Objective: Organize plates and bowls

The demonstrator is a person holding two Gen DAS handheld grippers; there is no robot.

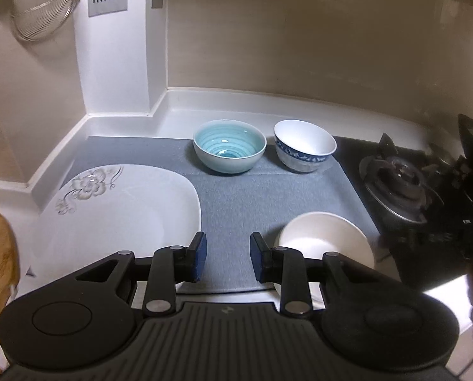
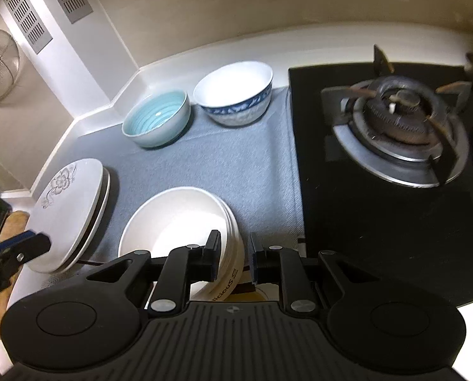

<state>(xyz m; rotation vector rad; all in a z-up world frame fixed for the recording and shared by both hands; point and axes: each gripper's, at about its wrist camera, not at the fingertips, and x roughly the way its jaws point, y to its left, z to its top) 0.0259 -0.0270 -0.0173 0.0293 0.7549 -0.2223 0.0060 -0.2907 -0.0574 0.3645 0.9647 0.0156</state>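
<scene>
Here, the left gripper [image 1: 228,250] hangs over the near edge of the grey mat [image 1: 236,203] with its jaws partly apart and only bare mat showing between them. The floral plate [image 1: 115,209] lies just to the left of its left finger, and the right wrist view shows this plate as the top of a stack of two, with a left finger tip close against the near rim; nothing is clamped. On the other side of the left gripper, just behind its right finger, sits the stack of white bowls [image 1: 325,235]. The right gripper [image 2: 234,254] is set narrow astride the near wall of that stack: one finger sits inside the top bowl and the other outside it, with the wall between them. Whether the pads actually pinch the wall I cannot tell, as a thin dark line seems to show beside the outer pad. At the far edge of the mat, well apart from both grippers, the teal bowl [image 1: 229,144] and the blue-patterned bowl [image 1: 304,144] stand upright side by side, near the white table [image 1: 185,108] edge by the wall. A gas burner [image 2: 401,117] lies to the right of the mat.
</scene>
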